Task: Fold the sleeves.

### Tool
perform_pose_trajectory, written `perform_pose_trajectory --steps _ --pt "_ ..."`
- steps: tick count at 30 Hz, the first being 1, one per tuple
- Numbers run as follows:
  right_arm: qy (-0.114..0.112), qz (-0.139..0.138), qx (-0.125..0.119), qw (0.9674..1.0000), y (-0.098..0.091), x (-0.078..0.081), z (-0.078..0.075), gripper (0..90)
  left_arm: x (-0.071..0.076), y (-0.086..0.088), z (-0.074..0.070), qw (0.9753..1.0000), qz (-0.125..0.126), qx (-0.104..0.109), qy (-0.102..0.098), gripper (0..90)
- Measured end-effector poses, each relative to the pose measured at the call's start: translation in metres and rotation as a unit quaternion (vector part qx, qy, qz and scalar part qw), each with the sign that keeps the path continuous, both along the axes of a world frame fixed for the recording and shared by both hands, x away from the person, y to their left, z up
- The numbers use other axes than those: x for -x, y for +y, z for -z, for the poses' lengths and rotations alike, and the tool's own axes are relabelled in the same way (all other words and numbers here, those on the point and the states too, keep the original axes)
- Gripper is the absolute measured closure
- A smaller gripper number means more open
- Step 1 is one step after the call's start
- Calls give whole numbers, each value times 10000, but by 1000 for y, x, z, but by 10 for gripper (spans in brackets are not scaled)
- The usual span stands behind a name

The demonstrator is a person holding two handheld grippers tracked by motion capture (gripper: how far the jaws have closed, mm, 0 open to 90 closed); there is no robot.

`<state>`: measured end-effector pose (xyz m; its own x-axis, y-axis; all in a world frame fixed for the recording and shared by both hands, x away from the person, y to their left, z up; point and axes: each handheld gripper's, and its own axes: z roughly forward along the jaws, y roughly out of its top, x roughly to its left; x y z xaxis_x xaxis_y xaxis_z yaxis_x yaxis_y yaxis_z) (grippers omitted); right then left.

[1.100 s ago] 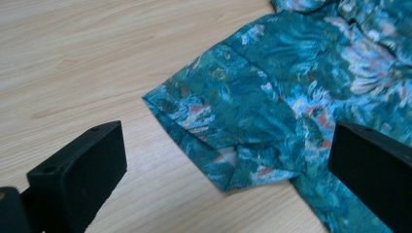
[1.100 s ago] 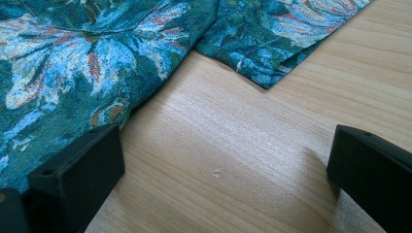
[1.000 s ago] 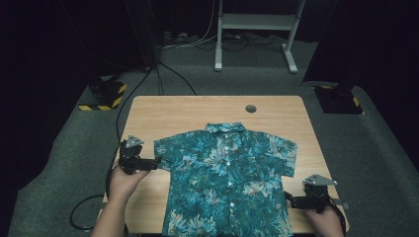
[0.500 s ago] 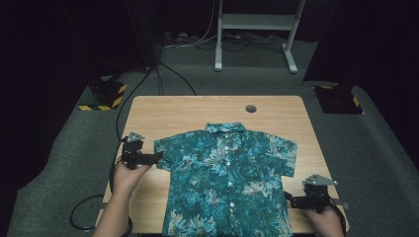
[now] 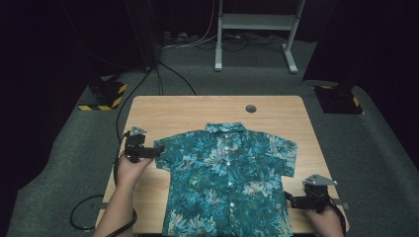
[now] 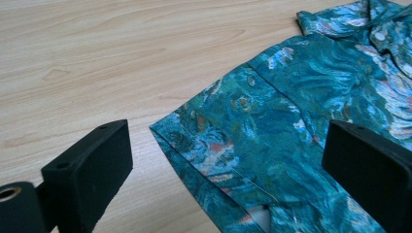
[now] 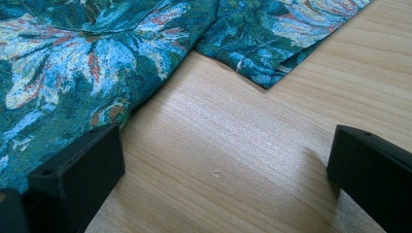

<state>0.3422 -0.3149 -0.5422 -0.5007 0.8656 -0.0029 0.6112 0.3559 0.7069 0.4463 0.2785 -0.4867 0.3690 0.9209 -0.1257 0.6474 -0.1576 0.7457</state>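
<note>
A teal floral short-sleeved shirt point(image 5: 227, 182) lies flat and buttoned on the wooden table point(image 5: 197, 111), collar at the far side. My left gripper point(image 5: 154, 153) is open at the shirt's left sleeve; in the left gripper view the sleeve hem point(image 6: 204, 150) lies between the two wide-apart jaws. Down by the table's near right corner my right gripper point(image 5: 289, 200) is open beside the shirt's lower right side. The right gripper view has bare wood between the jaws, the shirt body point(image 7: 73, 73) to the left and the right sleeve point(image 7: 262, 43) ahead.
A round cable hole point(image 5: 251, 108) sits in the table's far edge. Cables point(image 5: 84, 217) trail off the left side to the carpeted floor. A metal stand point(image 5: 257, 24) and yellow-black marked feet point(image 5: 104, 96) stand beyond the table.
My left gripper has moved a little farther from me and toward the shirt's left sleeve. The right gripper has stayed put.
</note>
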Motion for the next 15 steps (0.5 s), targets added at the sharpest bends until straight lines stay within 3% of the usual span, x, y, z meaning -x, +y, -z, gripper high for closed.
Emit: perform_pose_trajectory --steps 15 --pt "-2 1 -3 10000 0 0 0 0 -22 7 20 9998 -34 28 173 103"
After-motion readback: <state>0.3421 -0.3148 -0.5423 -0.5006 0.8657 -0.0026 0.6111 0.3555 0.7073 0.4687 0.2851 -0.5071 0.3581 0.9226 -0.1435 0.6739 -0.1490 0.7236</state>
